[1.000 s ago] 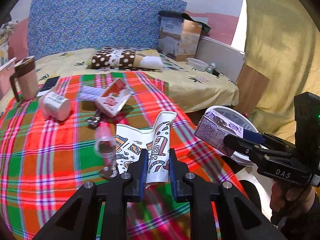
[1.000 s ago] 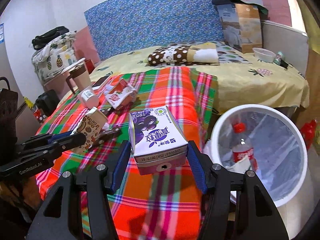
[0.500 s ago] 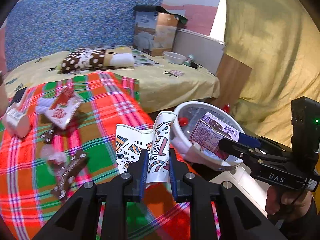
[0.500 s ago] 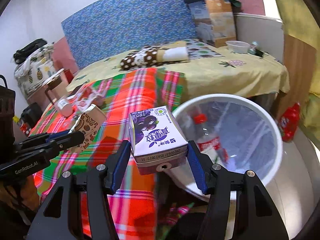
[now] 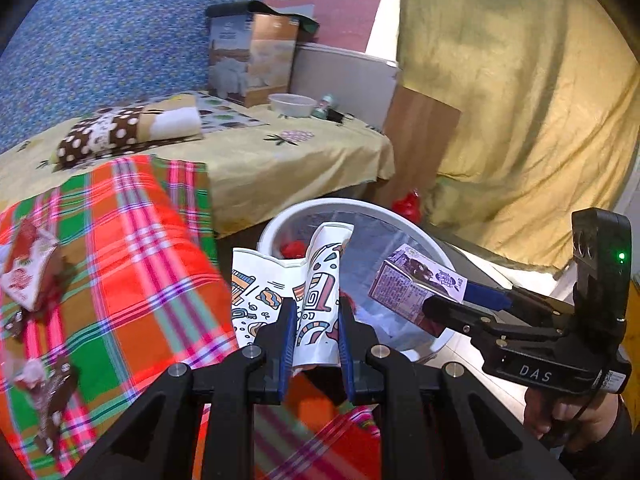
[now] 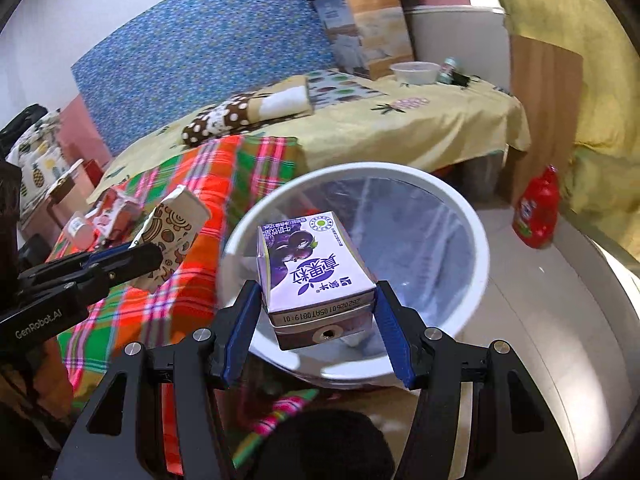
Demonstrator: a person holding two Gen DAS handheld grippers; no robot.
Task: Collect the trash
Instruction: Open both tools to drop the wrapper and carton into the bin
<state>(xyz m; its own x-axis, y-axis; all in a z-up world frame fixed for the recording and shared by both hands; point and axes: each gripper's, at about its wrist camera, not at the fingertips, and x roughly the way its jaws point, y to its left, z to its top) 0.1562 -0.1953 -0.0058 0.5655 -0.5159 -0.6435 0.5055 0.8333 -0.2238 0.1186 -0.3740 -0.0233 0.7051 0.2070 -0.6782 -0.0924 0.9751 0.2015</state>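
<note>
Both wrist views look down, close, sharing the bin (image 5: 404, 220) (image 6: 476, 236).

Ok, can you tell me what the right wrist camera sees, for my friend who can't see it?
The right gripper holds a purple milk carton over a white trash bin. To its left, the left gripper holds a crushed paper cup above a plaid blanket on the bed.

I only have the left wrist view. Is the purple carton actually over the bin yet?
Observer: Yes. In the right wrist view the purple carton, held in the right gripper, sits in front of the white bin opening.
Operator: Anything beside the bin on the floor?
Observer: A red bottle stands right of it, apart from the rim.
Operator: And my paper cup?
Observer: The left gripper holds the paper cup over the plaid blanket, left of the bin.
</note>
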